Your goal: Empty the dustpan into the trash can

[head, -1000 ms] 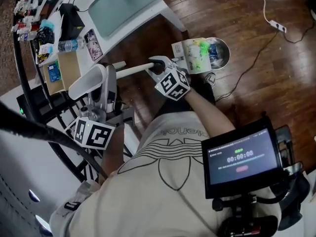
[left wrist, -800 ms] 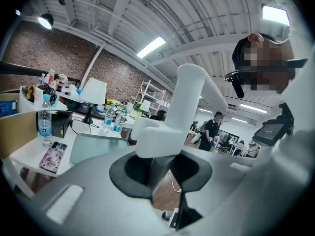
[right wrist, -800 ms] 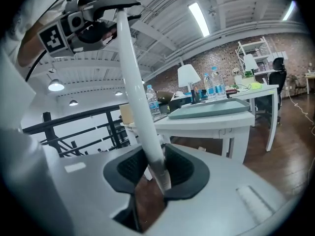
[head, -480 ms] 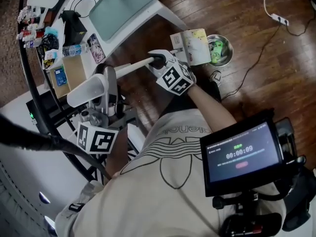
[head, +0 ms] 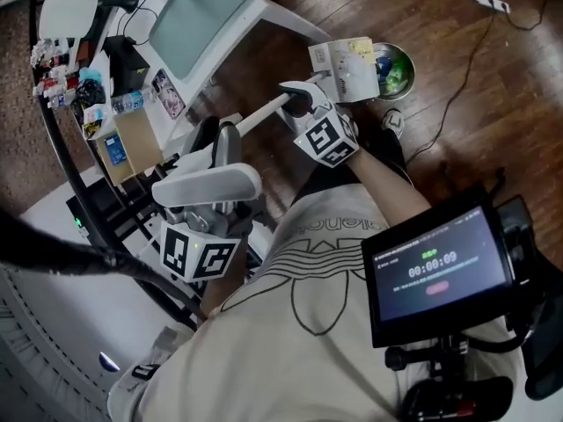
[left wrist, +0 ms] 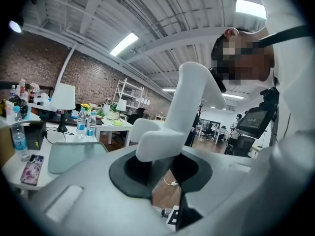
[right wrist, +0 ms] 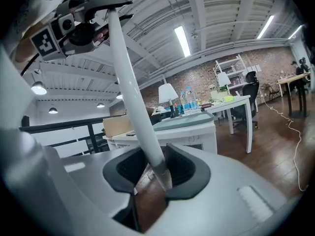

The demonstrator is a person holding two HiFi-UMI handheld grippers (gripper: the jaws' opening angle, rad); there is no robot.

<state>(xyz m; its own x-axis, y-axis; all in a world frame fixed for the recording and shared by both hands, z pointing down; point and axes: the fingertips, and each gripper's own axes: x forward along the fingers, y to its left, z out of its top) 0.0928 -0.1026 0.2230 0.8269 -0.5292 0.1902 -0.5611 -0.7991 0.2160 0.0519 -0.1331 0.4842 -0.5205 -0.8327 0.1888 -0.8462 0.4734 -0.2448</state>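
A white long-handled dustpan full of scraps hangs at the left rim of the round metal trash can, which has green and blue rubbish in it. Its pole slants down-left to a bent white handle top. My left gripper is shut on that handle top, low on the left of the head view. My right gripper is shut on the pole just short of the pan. In the right gripper view the pole runs from the jaws up to the left gripper.
A white table with a grey mat, bottles and small clutter stands at the upper left, with a cardboard box and a black rail beside it. A cable and power strip lie on the wooden floor. A screen hangs at my chest.
My left gripper has swung the handle top rightward and rolled it, so it now lies crosswise. The right gripper and the pan have shifted slightly up the picture beside the can.
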